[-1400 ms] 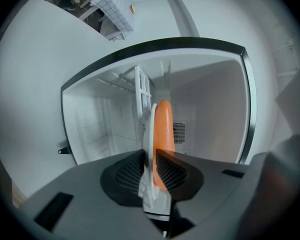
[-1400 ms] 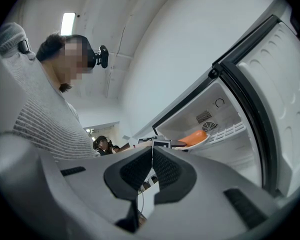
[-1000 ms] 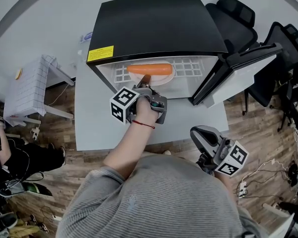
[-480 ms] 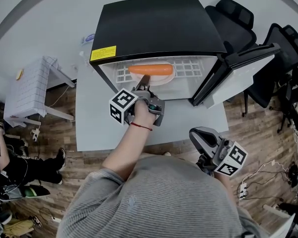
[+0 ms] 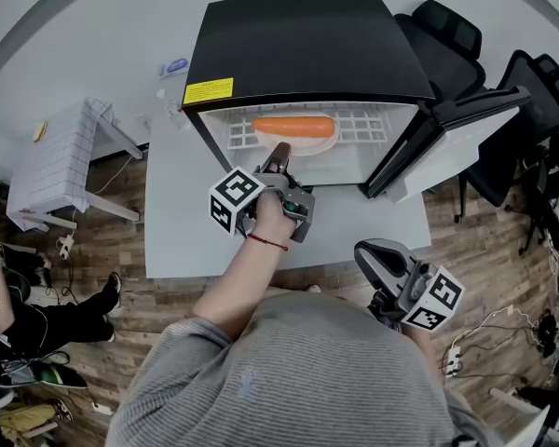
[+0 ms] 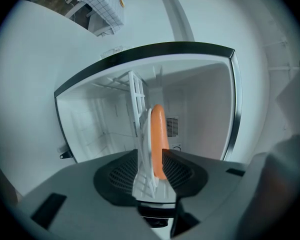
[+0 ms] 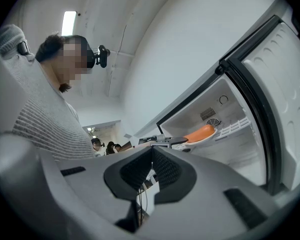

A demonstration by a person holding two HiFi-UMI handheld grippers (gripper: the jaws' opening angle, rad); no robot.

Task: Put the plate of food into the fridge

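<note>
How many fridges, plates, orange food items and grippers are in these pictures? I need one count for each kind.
Fridge: 1
Plate: 1
Orange food item: 1
Grippers: 2 (left gripper, jaws just opened with the plate rim between them; right gripper)
Total: 5

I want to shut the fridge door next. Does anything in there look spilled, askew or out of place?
Nothing spilled or askew: the carrot lies on its plate, flat on the wire shelf. Only the left tool is in the way: its jaws have just been opening, with the plate's rim between them.
</note>
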